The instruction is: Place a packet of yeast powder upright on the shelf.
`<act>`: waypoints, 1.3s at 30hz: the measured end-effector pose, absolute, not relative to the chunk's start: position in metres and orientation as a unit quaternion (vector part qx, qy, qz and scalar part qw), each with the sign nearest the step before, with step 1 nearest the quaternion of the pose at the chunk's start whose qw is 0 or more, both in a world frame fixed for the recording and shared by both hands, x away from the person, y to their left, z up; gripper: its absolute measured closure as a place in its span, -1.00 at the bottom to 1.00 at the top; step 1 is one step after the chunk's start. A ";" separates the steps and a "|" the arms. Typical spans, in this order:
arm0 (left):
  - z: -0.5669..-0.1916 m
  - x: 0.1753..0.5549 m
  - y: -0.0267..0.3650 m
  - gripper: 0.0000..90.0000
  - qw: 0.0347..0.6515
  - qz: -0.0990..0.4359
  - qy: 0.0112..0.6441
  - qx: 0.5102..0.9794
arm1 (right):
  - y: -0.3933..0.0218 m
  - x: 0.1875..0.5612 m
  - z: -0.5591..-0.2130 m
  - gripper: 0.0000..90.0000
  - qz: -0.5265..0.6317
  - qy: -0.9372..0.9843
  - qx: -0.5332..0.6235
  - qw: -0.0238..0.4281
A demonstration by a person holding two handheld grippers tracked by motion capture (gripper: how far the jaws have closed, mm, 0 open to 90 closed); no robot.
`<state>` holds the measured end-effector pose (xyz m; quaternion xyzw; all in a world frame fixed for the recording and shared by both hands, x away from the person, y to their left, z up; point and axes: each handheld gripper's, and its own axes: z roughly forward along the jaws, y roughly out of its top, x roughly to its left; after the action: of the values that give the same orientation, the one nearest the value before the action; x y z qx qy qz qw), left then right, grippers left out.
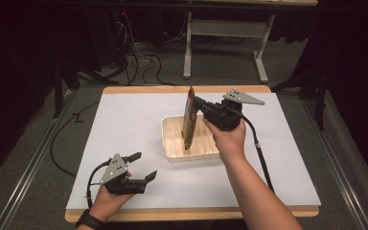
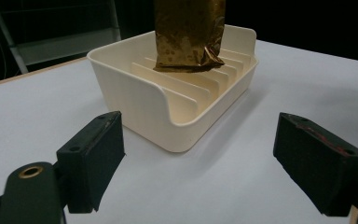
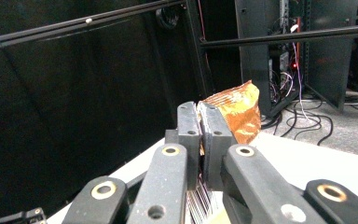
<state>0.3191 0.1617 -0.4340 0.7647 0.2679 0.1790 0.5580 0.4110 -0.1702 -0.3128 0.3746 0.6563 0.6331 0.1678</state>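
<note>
Over the cream tray (image 1: 172, 143), right claw (image 1: 195, 102) grips a golden packet (image 1: 189, 122); left claw (image 1: 143, 166) gapes.

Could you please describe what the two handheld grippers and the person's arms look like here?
Both the left claw and the right claw are black, each topped by a grey triangular plate and trailing a black cable. Brass-ringed pivots show on their linkages. The forearms are bare of sleeves; a black watch sits on the left wrist.
</note>
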 end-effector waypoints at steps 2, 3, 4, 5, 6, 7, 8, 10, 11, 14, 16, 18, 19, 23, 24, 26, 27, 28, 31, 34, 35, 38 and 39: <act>-0.434 0.319 0.162 -0.63 0.558 0.179 0.268 0.765 | -0.170 0.413 -0.313 0.98 0.634 0.654 0.379 0.166; -0.434 0.319 0.161 -0.63 0.558 0.179 0.267 0.765 | -0.170 0.414 -0.313 0.98 0.633 0.654 0.381 0.166; -0.434 0.319 0.161 -0.63 0.558 0.178 0.267 0.765 | -0.171 0.415 -0.314 0.98 0.633 0.653 0.381 0.167; -0.435 0.319 0.161 -0.63 0.557 0.178 0.267 0.766 | -0.172 0.417 -0.314 0.98 0.631 0.653 0.384 0.169; -0.435 0.319 0.161 -0.63 0.557 0.178 0.267 0.766 | -0.172 0.417 -0.314 0.98 0.631 0.653 0.384 0.169; -0.435 0.319 0.161 -0.63 0.557 0.178 0.267 0.766 | -0.172 0.419 -0.315 0.98 0.631 0.651 0.386 0.170; -0.435 0.319 0.161 -0.63 0.557 0.178 0.267 0.766 | -0.172 0.419 -0.315 0.98 0.631 0.651 0.386 0.170; -0.435 0.320 0.161 -0.63 0.557 0.178 0.267 0.766 | -0.173 0.423 -0.317 0.98 0.632 0.649 0.389 0.168; -0.435 0.320 0.161 -0.63 0.557 0.178 0.267 0.766 | -0.173 0.423 -0.317 0.98 0.632 0.649 0.389 0.168; -0.435 0.320 0.160 -0.63 0.556 0.178 0.266 0.767 | -0.172 0.427 -0.319 0.98 0.632 0.646 0.395 0.164; -0.435 0.320 0.160 -0.63 0.556 0.177 0.266 0.768 | -0.171 0.430 -0.320 0.98 0.631 0.646 0.396 0.165; -0.435 0.320 0.160 -0.63 0.556 0.178 0.265 0.768 | -0.169 0.432 -0.321 0.98 0.629 0.647 0.397 0.167; -0.435 0.320 0.160 -0.63 0.555 0.177 0.265 0.768 | -0.169 0.433 -0.322 0.98 0.627 0.648 0.398 0.167; -0.435 0.320 0.160 -0.63 0.555 0.178 0.264 0.768 | -0.166 0.437 -0.327 0.98 0.618 0.654 0.401 0.173; -0.435 0.320 0.160 -0.63 0.556 0.179 0.265 0.767 | -0.165 0.437 -0.329 0.98 0.616 0.656 0.400 0.173; -0.435 0.321 0.160 -0.63 0.556 0.179 0.264 0.768 | -0.164 0.438 -0.332 0.98 0.613 0.659 0.401 0.171; -0.436 0.321 0.159 -0.63 0.557 0.177 0.265 0.767 | -0.163 0.439 -0.334 0.98 0.610 0.663 0.401 0.169; -0.436 0.321 0.159 -0.63 0.557 0.177 0.265 0.767 | -0.161 0.440 -0.337 0.98 0.606 0.666 0.400 0.170; -0.436 0.321 0.159 -0.63 0.557 0.178 0.264 0.767 | -0.159 0.440 -0.340 0.98 0.601 0.671 0.400 0.172; -0.436 0.321 0.160 -0.63 0.557 0.180 0.264 0.767 | -0.158 0.440 -0.342 0.98 0.598 0.672 0.401 0.172; -0.436 0.321 0.160 -0.63 0.556 0.180 0.264 0.767 | -0.157 0.440 -0.343 0.98 0.597 0.674 0.401 0.170; -0.436 0.321 0.160 -0.63 0.555 0.180 0.263 0.768 | -0.156 0.440 -0.348 0.98 0.592 0.679 0.401 0.170; -0.436 0.321 0.160 -0.63 0.556 0.180 0.263 0.768 | -0.156 0.439 -0.352 0.98 0.589 0.682 0.401 0.167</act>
<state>0.3206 0.1597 -0.4356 0.7675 0.2633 0.1796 0.5562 0.4392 -0.1562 -0.3521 0.4005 0.6820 0.5888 0.1666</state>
